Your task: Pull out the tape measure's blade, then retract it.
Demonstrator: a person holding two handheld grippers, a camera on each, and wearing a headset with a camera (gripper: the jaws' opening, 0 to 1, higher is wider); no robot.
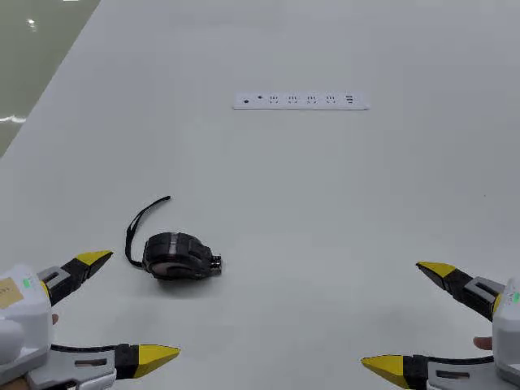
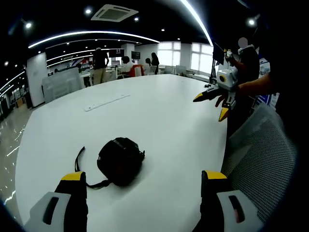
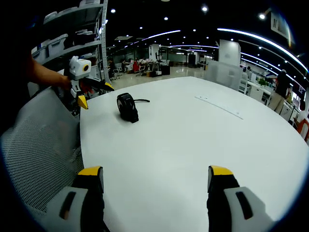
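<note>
White worktop (image 1: 325, 203) carries the tape measure (image 1: 177, 256) just ahead of the left gripper (image 1: 134, 305), blade wound in. Both grippers' fingers gape, empty. Best to clamp the body with the left first, then bring the right gripper (image 1: 398, 315) across to pinch the blade's tip.

bright overhead strips; soft shadows, fisheye warping

Open-plan office: desks (image 3: 145, 67), strip lights (image 2: 96, 35), shelving (image 3: 72, 31)
</note>
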